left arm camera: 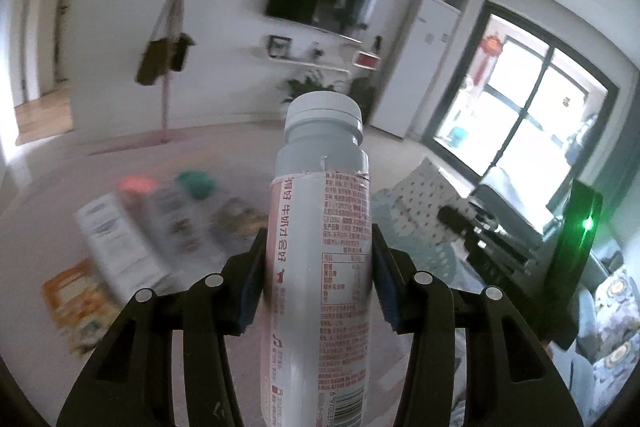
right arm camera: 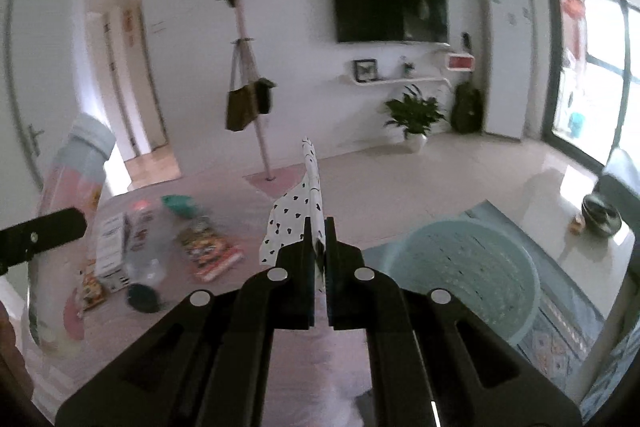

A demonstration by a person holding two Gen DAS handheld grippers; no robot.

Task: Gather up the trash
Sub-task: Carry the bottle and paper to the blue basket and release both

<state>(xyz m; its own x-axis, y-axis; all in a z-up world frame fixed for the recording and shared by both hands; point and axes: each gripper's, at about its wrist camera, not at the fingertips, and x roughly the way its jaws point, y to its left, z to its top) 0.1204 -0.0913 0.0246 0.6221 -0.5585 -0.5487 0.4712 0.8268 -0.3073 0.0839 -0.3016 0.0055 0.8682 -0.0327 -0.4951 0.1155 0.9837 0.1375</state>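
The left claw (left arm camera: 318, 279) pinches a tall white plastic bottle with a screw cap (left arm camera: 320, 227), lifted off the desk. The right claw (right arm camera: 319, 255) is pressed on a white paper with black hearts (right arm camera: 298, 223). More trash, a clear bottle (right arm camera: 144, 247) and a bright snack packet (right arm camera: 208, 247), waits on the pink desk (right arm camera: 248, 291) at ten o'clock. The round pale green basket (right arm camera: 472, 267) sits open at three o'clock, past the desk edge, with free air between.

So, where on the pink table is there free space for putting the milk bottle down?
Free: the pink table surface between the snack packet and the right gripper. Crowded: the far left, where the carton, clear bottle and packets lie together.
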